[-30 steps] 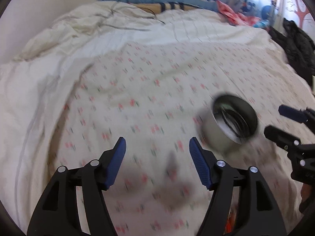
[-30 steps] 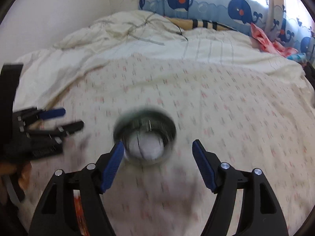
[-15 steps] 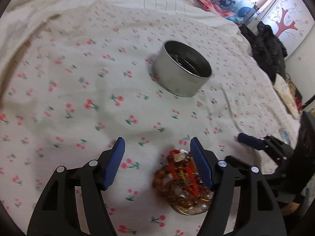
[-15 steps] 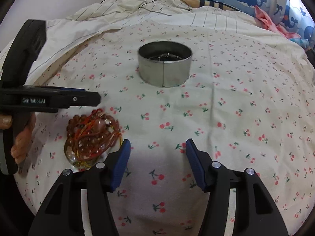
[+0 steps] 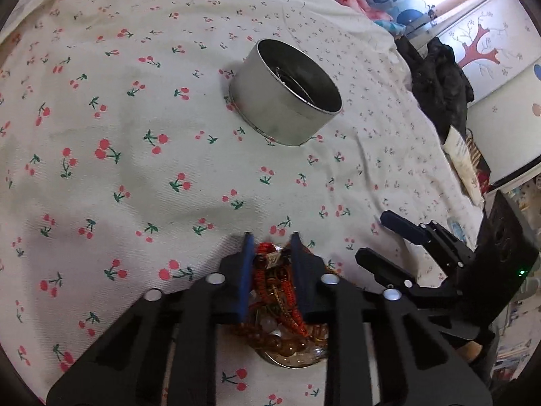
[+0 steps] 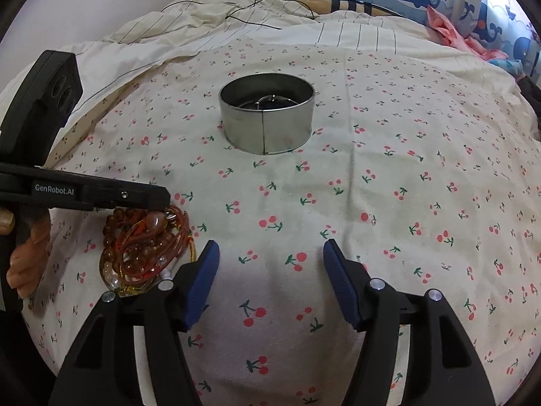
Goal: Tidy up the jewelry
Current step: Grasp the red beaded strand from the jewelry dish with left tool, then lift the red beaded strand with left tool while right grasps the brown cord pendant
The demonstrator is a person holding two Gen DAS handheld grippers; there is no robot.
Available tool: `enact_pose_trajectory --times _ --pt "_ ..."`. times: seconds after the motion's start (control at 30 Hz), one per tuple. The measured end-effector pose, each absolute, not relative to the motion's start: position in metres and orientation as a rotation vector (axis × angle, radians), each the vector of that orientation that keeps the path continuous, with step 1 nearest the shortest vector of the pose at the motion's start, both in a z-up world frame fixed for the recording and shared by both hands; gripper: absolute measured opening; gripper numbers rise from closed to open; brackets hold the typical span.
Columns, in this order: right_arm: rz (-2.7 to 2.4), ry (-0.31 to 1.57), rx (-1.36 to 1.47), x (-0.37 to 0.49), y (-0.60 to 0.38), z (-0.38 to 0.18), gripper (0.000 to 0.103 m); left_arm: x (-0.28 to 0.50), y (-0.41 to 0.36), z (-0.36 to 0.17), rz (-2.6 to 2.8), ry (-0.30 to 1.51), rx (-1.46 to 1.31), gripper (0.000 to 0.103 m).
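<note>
Two grippers over a bed with a cream cherry-print bedsheet (image 6: 372, 176). Left gripper (image 5: 270, 247): jaws, wide apart half a second ago, now closing to a narrow gap on the heap of amber bead bracelets and red-orange cords (image 5: 280, 308), which lies between the blue pads (image 5: 245, 270); the heap sits on the sheet near the bed's front edge, in the same spot as before. Right gripper (image 6: 268, 253): jaws wide and opening slightly, nothing between them, just right of the heap. Round silver metal tin (image 6: 267, 118): upright, farther up the bed, well apart from the heap, unmoved since half a second ago; a thin ring-like item lies inside.
</note>
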State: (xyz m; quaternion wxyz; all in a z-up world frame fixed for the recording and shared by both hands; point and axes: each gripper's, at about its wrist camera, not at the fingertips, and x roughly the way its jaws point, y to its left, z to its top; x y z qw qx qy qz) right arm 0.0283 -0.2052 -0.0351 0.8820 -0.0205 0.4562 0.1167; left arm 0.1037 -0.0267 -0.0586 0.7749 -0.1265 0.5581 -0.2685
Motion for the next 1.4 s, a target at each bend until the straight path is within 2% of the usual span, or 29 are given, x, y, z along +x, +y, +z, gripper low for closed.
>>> enact_pose_trajectory --times 0.17,0.2,0.77,0.83,0.9,0.93,1.0,1.07,1.27,1.37,1.4 --pt "0.239 0.939 -0.034 0.030 -0.206 -0.034 0.062 0.100 -0.028 -0.052 -0.599 1.197 -0.252 0.011" --pt "0.240 0.937 -0.030 0.030 -0.206 -0.034 0.062 0.100 -0.027 -0.049 -0.604 1.190 -0.253 0.006" --pt "0.385 0.941 -0.028 0.053 -0.165 -0.042 0.062 0.112 0.019 -0.022 -0.428 1.046 -0.293 0.007" --pt "0.391 0.981 -0.034 0.057 -0.161 -0.049 0.055 0.115 0.022 -0.027 -0.401 1.065 -0.296 0.007" --pt "0.403 0.991 -0.056 0.055 -0.159 -0.051 0.035 0.117 0.021 -0.030 -0.389 1.078 -0.286 0.007" --pt "0.412 0.993 -0.059 0.054 -0.159 -0.051 0.030 0.117 0.019 -0.031 -0.387 1.083 -0.280 0.007" --pt "0.414 0.983 -0.065 0.051 -0.159 -0.048 0.013 0.118 0.017 -0.033 -0.386 1.090 -0.266 0.007" --pt "0.392 0.970 -0.058 0.051 -0.163 -0.046 0.008 0.117 0.015 -0.035 -0.388 1.097 -0.264 0.007" --pt "0.306 0.903 0.024 0.053 -0.191 -0.031 0.007 0.119 0.014 -0.043 -0.368 1.127 -0.267 0.008" --pt "0.270 0.913 0.046 0.057 -0.202 -0.032 0.007 0.120 0.015 -0.050 -0.362 1.149 -0.276 0.015" --pt "0.277 0.926 0.059 0.058 -0.203 -0.034 0.014 0.121 0.015 -0.052 -0.356 1.156 -0.281 0.020"
